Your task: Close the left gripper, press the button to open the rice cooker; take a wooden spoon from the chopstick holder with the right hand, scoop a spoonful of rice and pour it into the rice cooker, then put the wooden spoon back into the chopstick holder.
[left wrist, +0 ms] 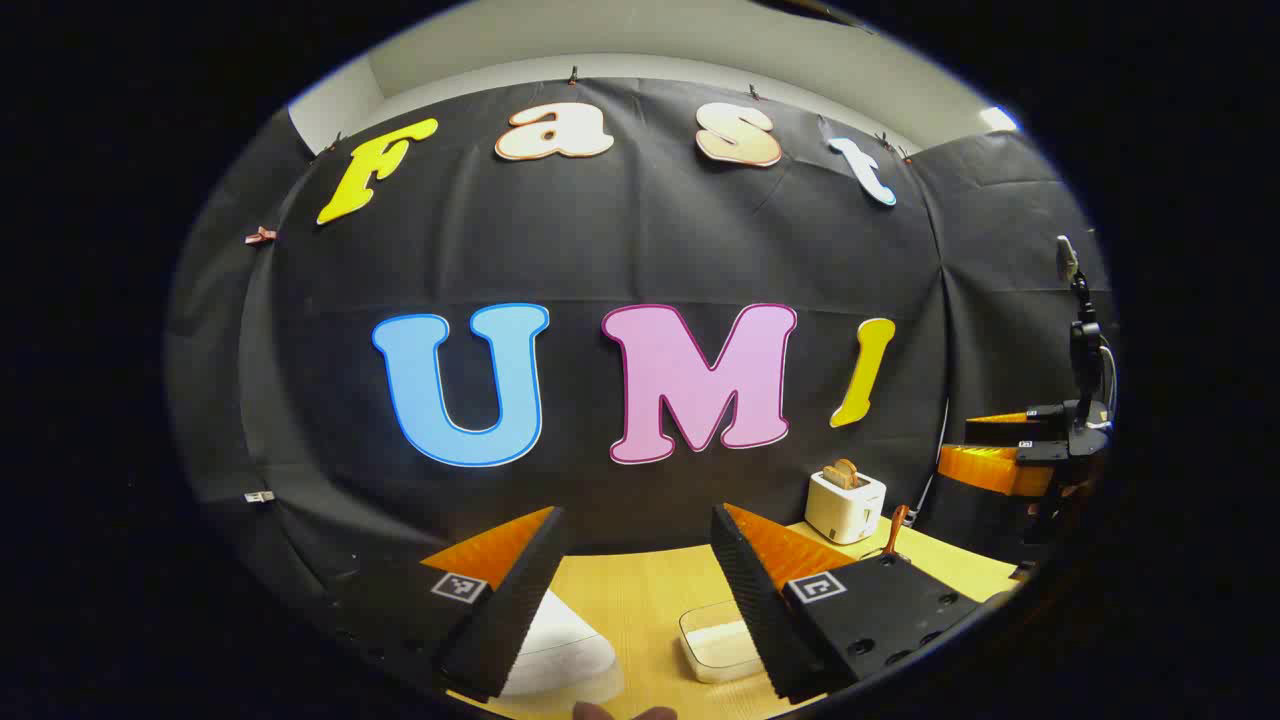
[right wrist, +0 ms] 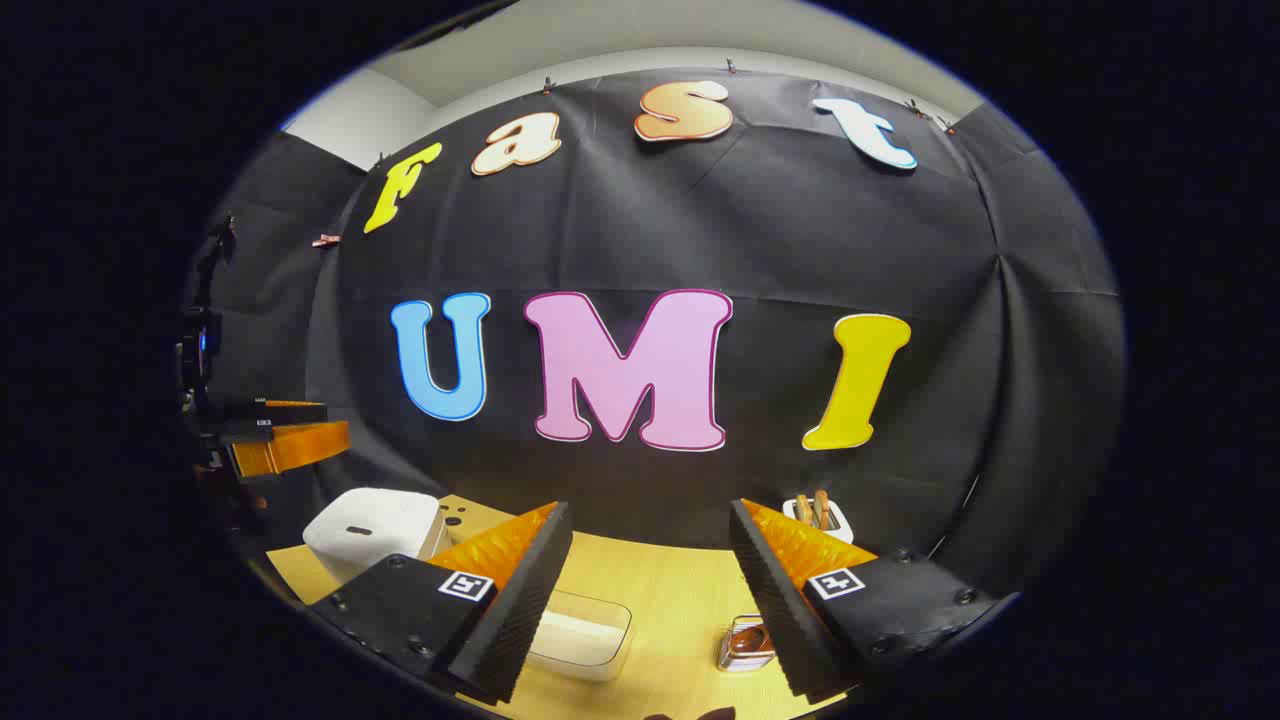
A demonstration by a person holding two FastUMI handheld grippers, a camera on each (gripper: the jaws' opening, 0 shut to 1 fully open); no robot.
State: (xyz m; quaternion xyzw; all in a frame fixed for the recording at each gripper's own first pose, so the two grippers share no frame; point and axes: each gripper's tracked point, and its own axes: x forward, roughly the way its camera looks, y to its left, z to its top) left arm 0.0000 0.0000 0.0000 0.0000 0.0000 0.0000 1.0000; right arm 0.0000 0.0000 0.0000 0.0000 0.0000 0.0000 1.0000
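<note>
The white rice cooker sits on the wooden table with its lid down, low and to the left in both views. A clear box of rice stands just right of it. A metal chopstick holder stands by my right gripper's right finger. A wooden spoon handle rises behind my left gripper's right finger. My left gripper hovers open above the cooker and box, holding nothing. My right gripper is open too, above the rice box and holder. Each gripper also appears side-on in the other's view.
A white toaster with bread slices stands at the back right of the table, against the black cloth wall. A stand with a dark device rises at the far right. Fingertips of a hand show at the bottom edge.
</note>
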